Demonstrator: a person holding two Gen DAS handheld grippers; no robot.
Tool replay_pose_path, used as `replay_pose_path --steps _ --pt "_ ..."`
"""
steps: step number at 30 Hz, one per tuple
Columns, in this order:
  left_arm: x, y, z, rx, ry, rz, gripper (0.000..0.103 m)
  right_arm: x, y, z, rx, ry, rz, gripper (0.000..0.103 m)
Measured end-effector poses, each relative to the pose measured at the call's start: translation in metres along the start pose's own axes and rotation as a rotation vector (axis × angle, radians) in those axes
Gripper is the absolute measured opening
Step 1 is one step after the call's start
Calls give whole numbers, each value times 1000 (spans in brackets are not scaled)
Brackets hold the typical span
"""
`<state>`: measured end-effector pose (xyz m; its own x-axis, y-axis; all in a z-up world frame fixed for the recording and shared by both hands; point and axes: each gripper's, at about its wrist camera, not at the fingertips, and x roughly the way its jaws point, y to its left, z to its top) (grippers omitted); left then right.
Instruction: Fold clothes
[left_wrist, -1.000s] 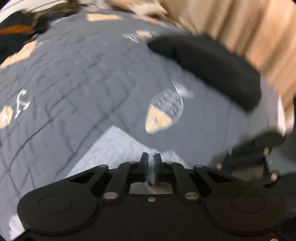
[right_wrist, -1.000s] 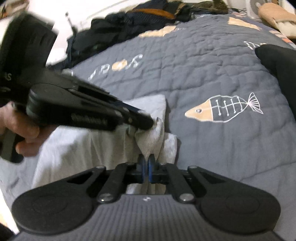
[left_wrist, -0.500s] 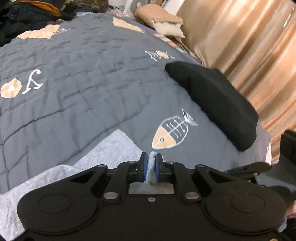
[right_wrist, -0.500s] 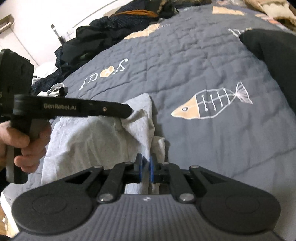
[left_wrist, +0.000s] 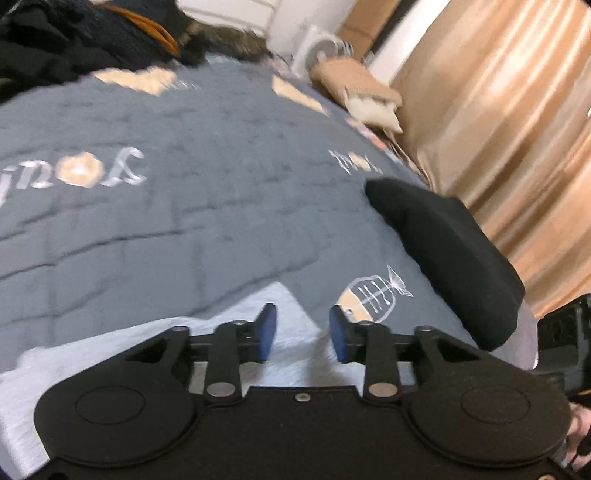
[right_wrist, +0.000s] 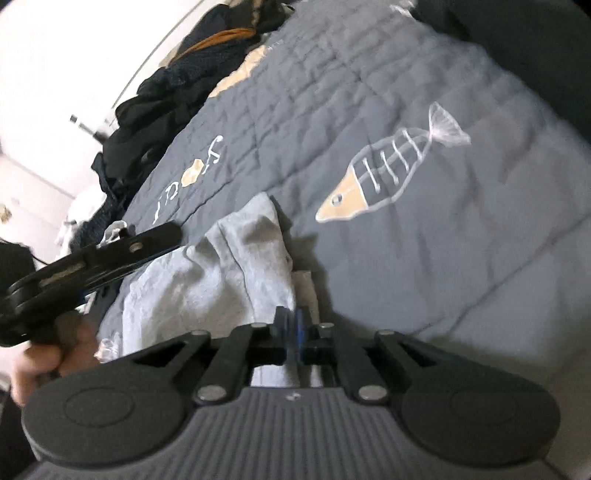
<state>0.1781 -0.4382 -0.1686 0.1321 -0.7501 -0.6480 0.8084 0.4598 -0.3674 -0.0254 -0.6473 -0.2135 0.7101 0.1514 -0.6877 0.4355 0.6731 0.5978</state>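
Here the left hand-held gripper (left_wrist: 303, 334) has just opened above the grey garment (right_wrist: 221, 273); writing blurred.

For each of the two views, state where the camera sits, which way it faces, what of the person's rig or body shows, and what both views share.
Left wrist: on the left gripper, facing across the quilt towards the curtain; its jaws, just opened, stand apart above the grey garment.
Right wrist: on the right gripper, pinching that garment; left gripper and hand show.
Shared: garment, fish print, black folded garment.

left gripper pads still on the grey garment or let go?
Apart. In the left wrist view the left gripper has just been opening; its blue pads stand clear of the grey garment, nothing pinched between them.
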Motion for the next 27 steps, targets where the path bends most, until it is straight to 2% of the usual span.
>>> replay_pose_path --steps 2,5,7,9,11,18,19,20,21,22,23,24,27 --pt "-19 5 -9 18 -16 64 34 -9 10 4 -79 -54 -51 6" --pt "-49 21 -26 24 -43 169 37 -17 17 9 -130 -140 -67 15" --pt "-61 32 -35 53 -47 247 50 -14 22 12 -184 -155 -70 24" --pt "-67 43 -39 54 -36 296 51 -6 29 15 -242 -157 -84 35" --pt "-68 52 -39 66 -22 340 51 4 36 18 -286 -145 -104 37" --pt "-55 70 -36 14 0 361 51 24 48 11 -315 -116 -116 38" --pt "-53 73 -37 -4 1 350 49 27 48 11 -311 -116 -119 38" --pt "-51 77 -38 -31 2 327 44 30 48 10 -303 -117 -119 38" --pt "-50 81 -39 -57 2 303 26 31 45 12 -266 -116 -101 32" --pt "-50 85 -41 -81 4 279 18 32 42 13 -229 -114 -84 27" --pt "-50 88 -43 -100 2 262 17 34 38 14 -193 -113 -66 11" --pt "-51 91 -45 -112 -7 251 13 35 35 15 -155 -112 -48 3" --pt "-55 99 -49 -141 -26 227 10 31 16 21 -6 -113 16 2"
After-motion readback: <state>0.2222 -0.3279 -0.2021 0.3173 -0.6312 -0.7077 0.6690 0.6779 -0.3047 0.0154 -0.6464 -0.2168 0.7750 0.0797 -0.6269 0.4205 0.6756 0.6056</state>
